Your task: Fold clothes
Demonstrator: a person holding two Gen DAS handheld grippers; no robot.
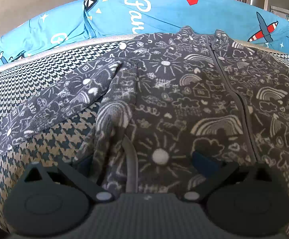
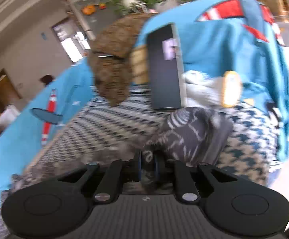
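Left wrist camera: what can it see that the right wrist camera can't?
Only the left wrist view shows the grey doodle-print garment spread flat with its zipper and a sleeve out to one side; the left tongs stand open over it. Only the right wrist view shows a dark phone-like slab, a brown knitted item and the right tongs shut on a bunch of the garment. Both show the houndstooth cover and blue airplane-print bedding.
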